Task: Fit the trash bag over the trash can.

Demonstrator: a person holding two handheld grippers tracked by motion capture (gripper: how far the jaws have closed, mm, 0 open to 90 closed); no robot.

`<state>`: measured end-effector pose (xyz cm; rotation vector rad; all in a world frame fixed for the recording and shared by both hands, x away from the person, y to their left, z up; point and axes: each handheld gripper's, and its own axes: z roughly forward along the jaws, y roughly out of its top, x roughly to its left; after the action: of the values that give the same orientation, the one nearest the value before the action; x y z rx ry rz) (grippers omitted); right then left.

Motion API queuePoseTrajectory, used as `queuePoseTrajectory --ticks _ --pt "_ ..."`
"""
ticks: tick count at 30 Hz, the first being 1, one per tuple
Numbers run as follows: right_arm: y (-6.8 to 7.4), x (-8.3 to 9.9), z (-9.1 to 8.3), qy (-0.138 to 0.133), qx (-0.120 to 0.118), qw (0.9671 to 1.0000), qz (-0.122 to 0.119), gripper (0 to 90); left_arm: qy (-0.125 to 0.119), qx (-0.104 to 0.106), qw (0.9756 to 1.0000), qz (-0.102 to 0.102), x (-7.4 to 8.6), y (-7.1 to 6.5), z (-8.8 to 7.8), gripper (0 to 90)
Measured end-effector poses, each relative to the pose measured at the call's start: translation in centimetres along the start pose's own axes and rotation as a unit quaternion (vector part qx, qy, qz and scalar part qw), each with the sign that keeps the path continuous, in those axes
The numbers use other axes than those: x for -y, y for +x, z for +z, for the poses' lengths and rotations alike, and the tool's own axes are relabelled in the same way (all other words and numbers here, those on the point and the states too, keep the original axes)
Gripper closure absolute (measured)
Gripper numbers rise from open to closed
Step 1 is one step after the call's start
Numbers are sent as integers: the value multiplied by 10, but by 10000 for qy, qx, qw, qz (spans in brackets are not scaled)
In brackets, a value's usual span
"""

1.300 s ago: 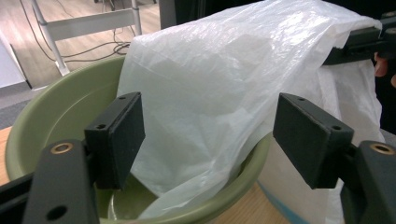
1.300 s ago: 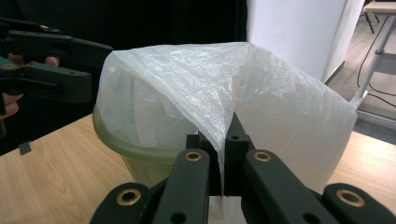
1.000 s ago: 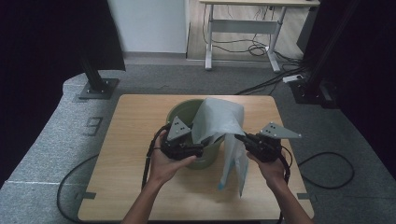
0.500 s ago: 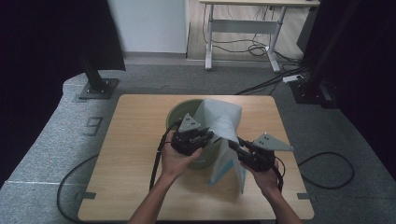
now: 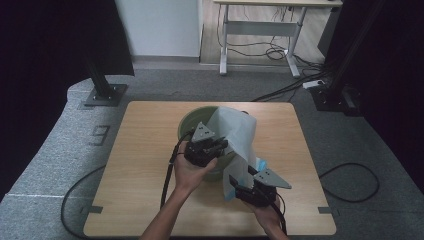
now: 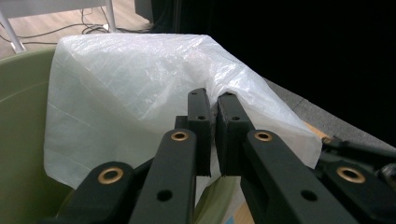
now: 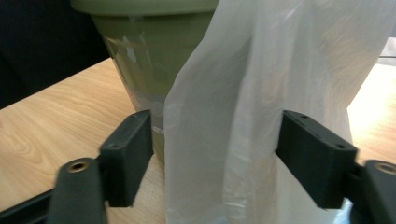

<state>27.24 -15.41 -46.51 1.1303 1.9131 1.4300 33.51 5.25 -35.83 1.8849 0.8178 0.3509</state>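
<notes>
A pale green bin stands mid-table with a white plastic bag draped over its right rim and hanging down to the table. My left gripper is at the near rim; its jaws have just been closing and are shut on a fold of the bag, as the left gripper view shows. My right gripper is low beside the bin. Its jaws have just been opening and stand wide, with the hanging bag between them, untouched by the pads.
The wooden table has bare surface left of the bin and along its near edge. Gripper cables trail off the near side. Beyond the table are grey carpet, black stands and a desk frame with cables.
My right gripper has let go of the bag, opened, and dropped down toward the table's near edge. My left gripper has shifted right to the bag at the rim and shut on it.
</notes>
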Motion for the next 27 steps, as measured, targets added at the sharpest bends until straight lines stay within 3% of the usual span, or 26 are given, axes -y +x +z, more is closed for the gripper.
queuePoseTrajectory --ticks 9,15,18,21,24,27 --pt "11 24 38 482 245 9985 -35 177 -6 43 9999 -124 2 3 -1 820" --pt "17 36 55 704 519 9961 -145 208 -5 81 9998 -156 2 4 -1 821" --pt "14 41 57 673 574 9959 -195 458 -2 77 9998 -164 3 5 -3 817" --pt "7 44 54 631 497 9965 -249 653 1 85 9998 -191 5 8 -5 814" --pt "-7 46 47 517 494 9973 -174 808 -21 129 9997 -218 7 11 -7 813" --pt "-17 44 38 407 526 9976 -195 879 5 129 9998 -164 10 13 -9 807"
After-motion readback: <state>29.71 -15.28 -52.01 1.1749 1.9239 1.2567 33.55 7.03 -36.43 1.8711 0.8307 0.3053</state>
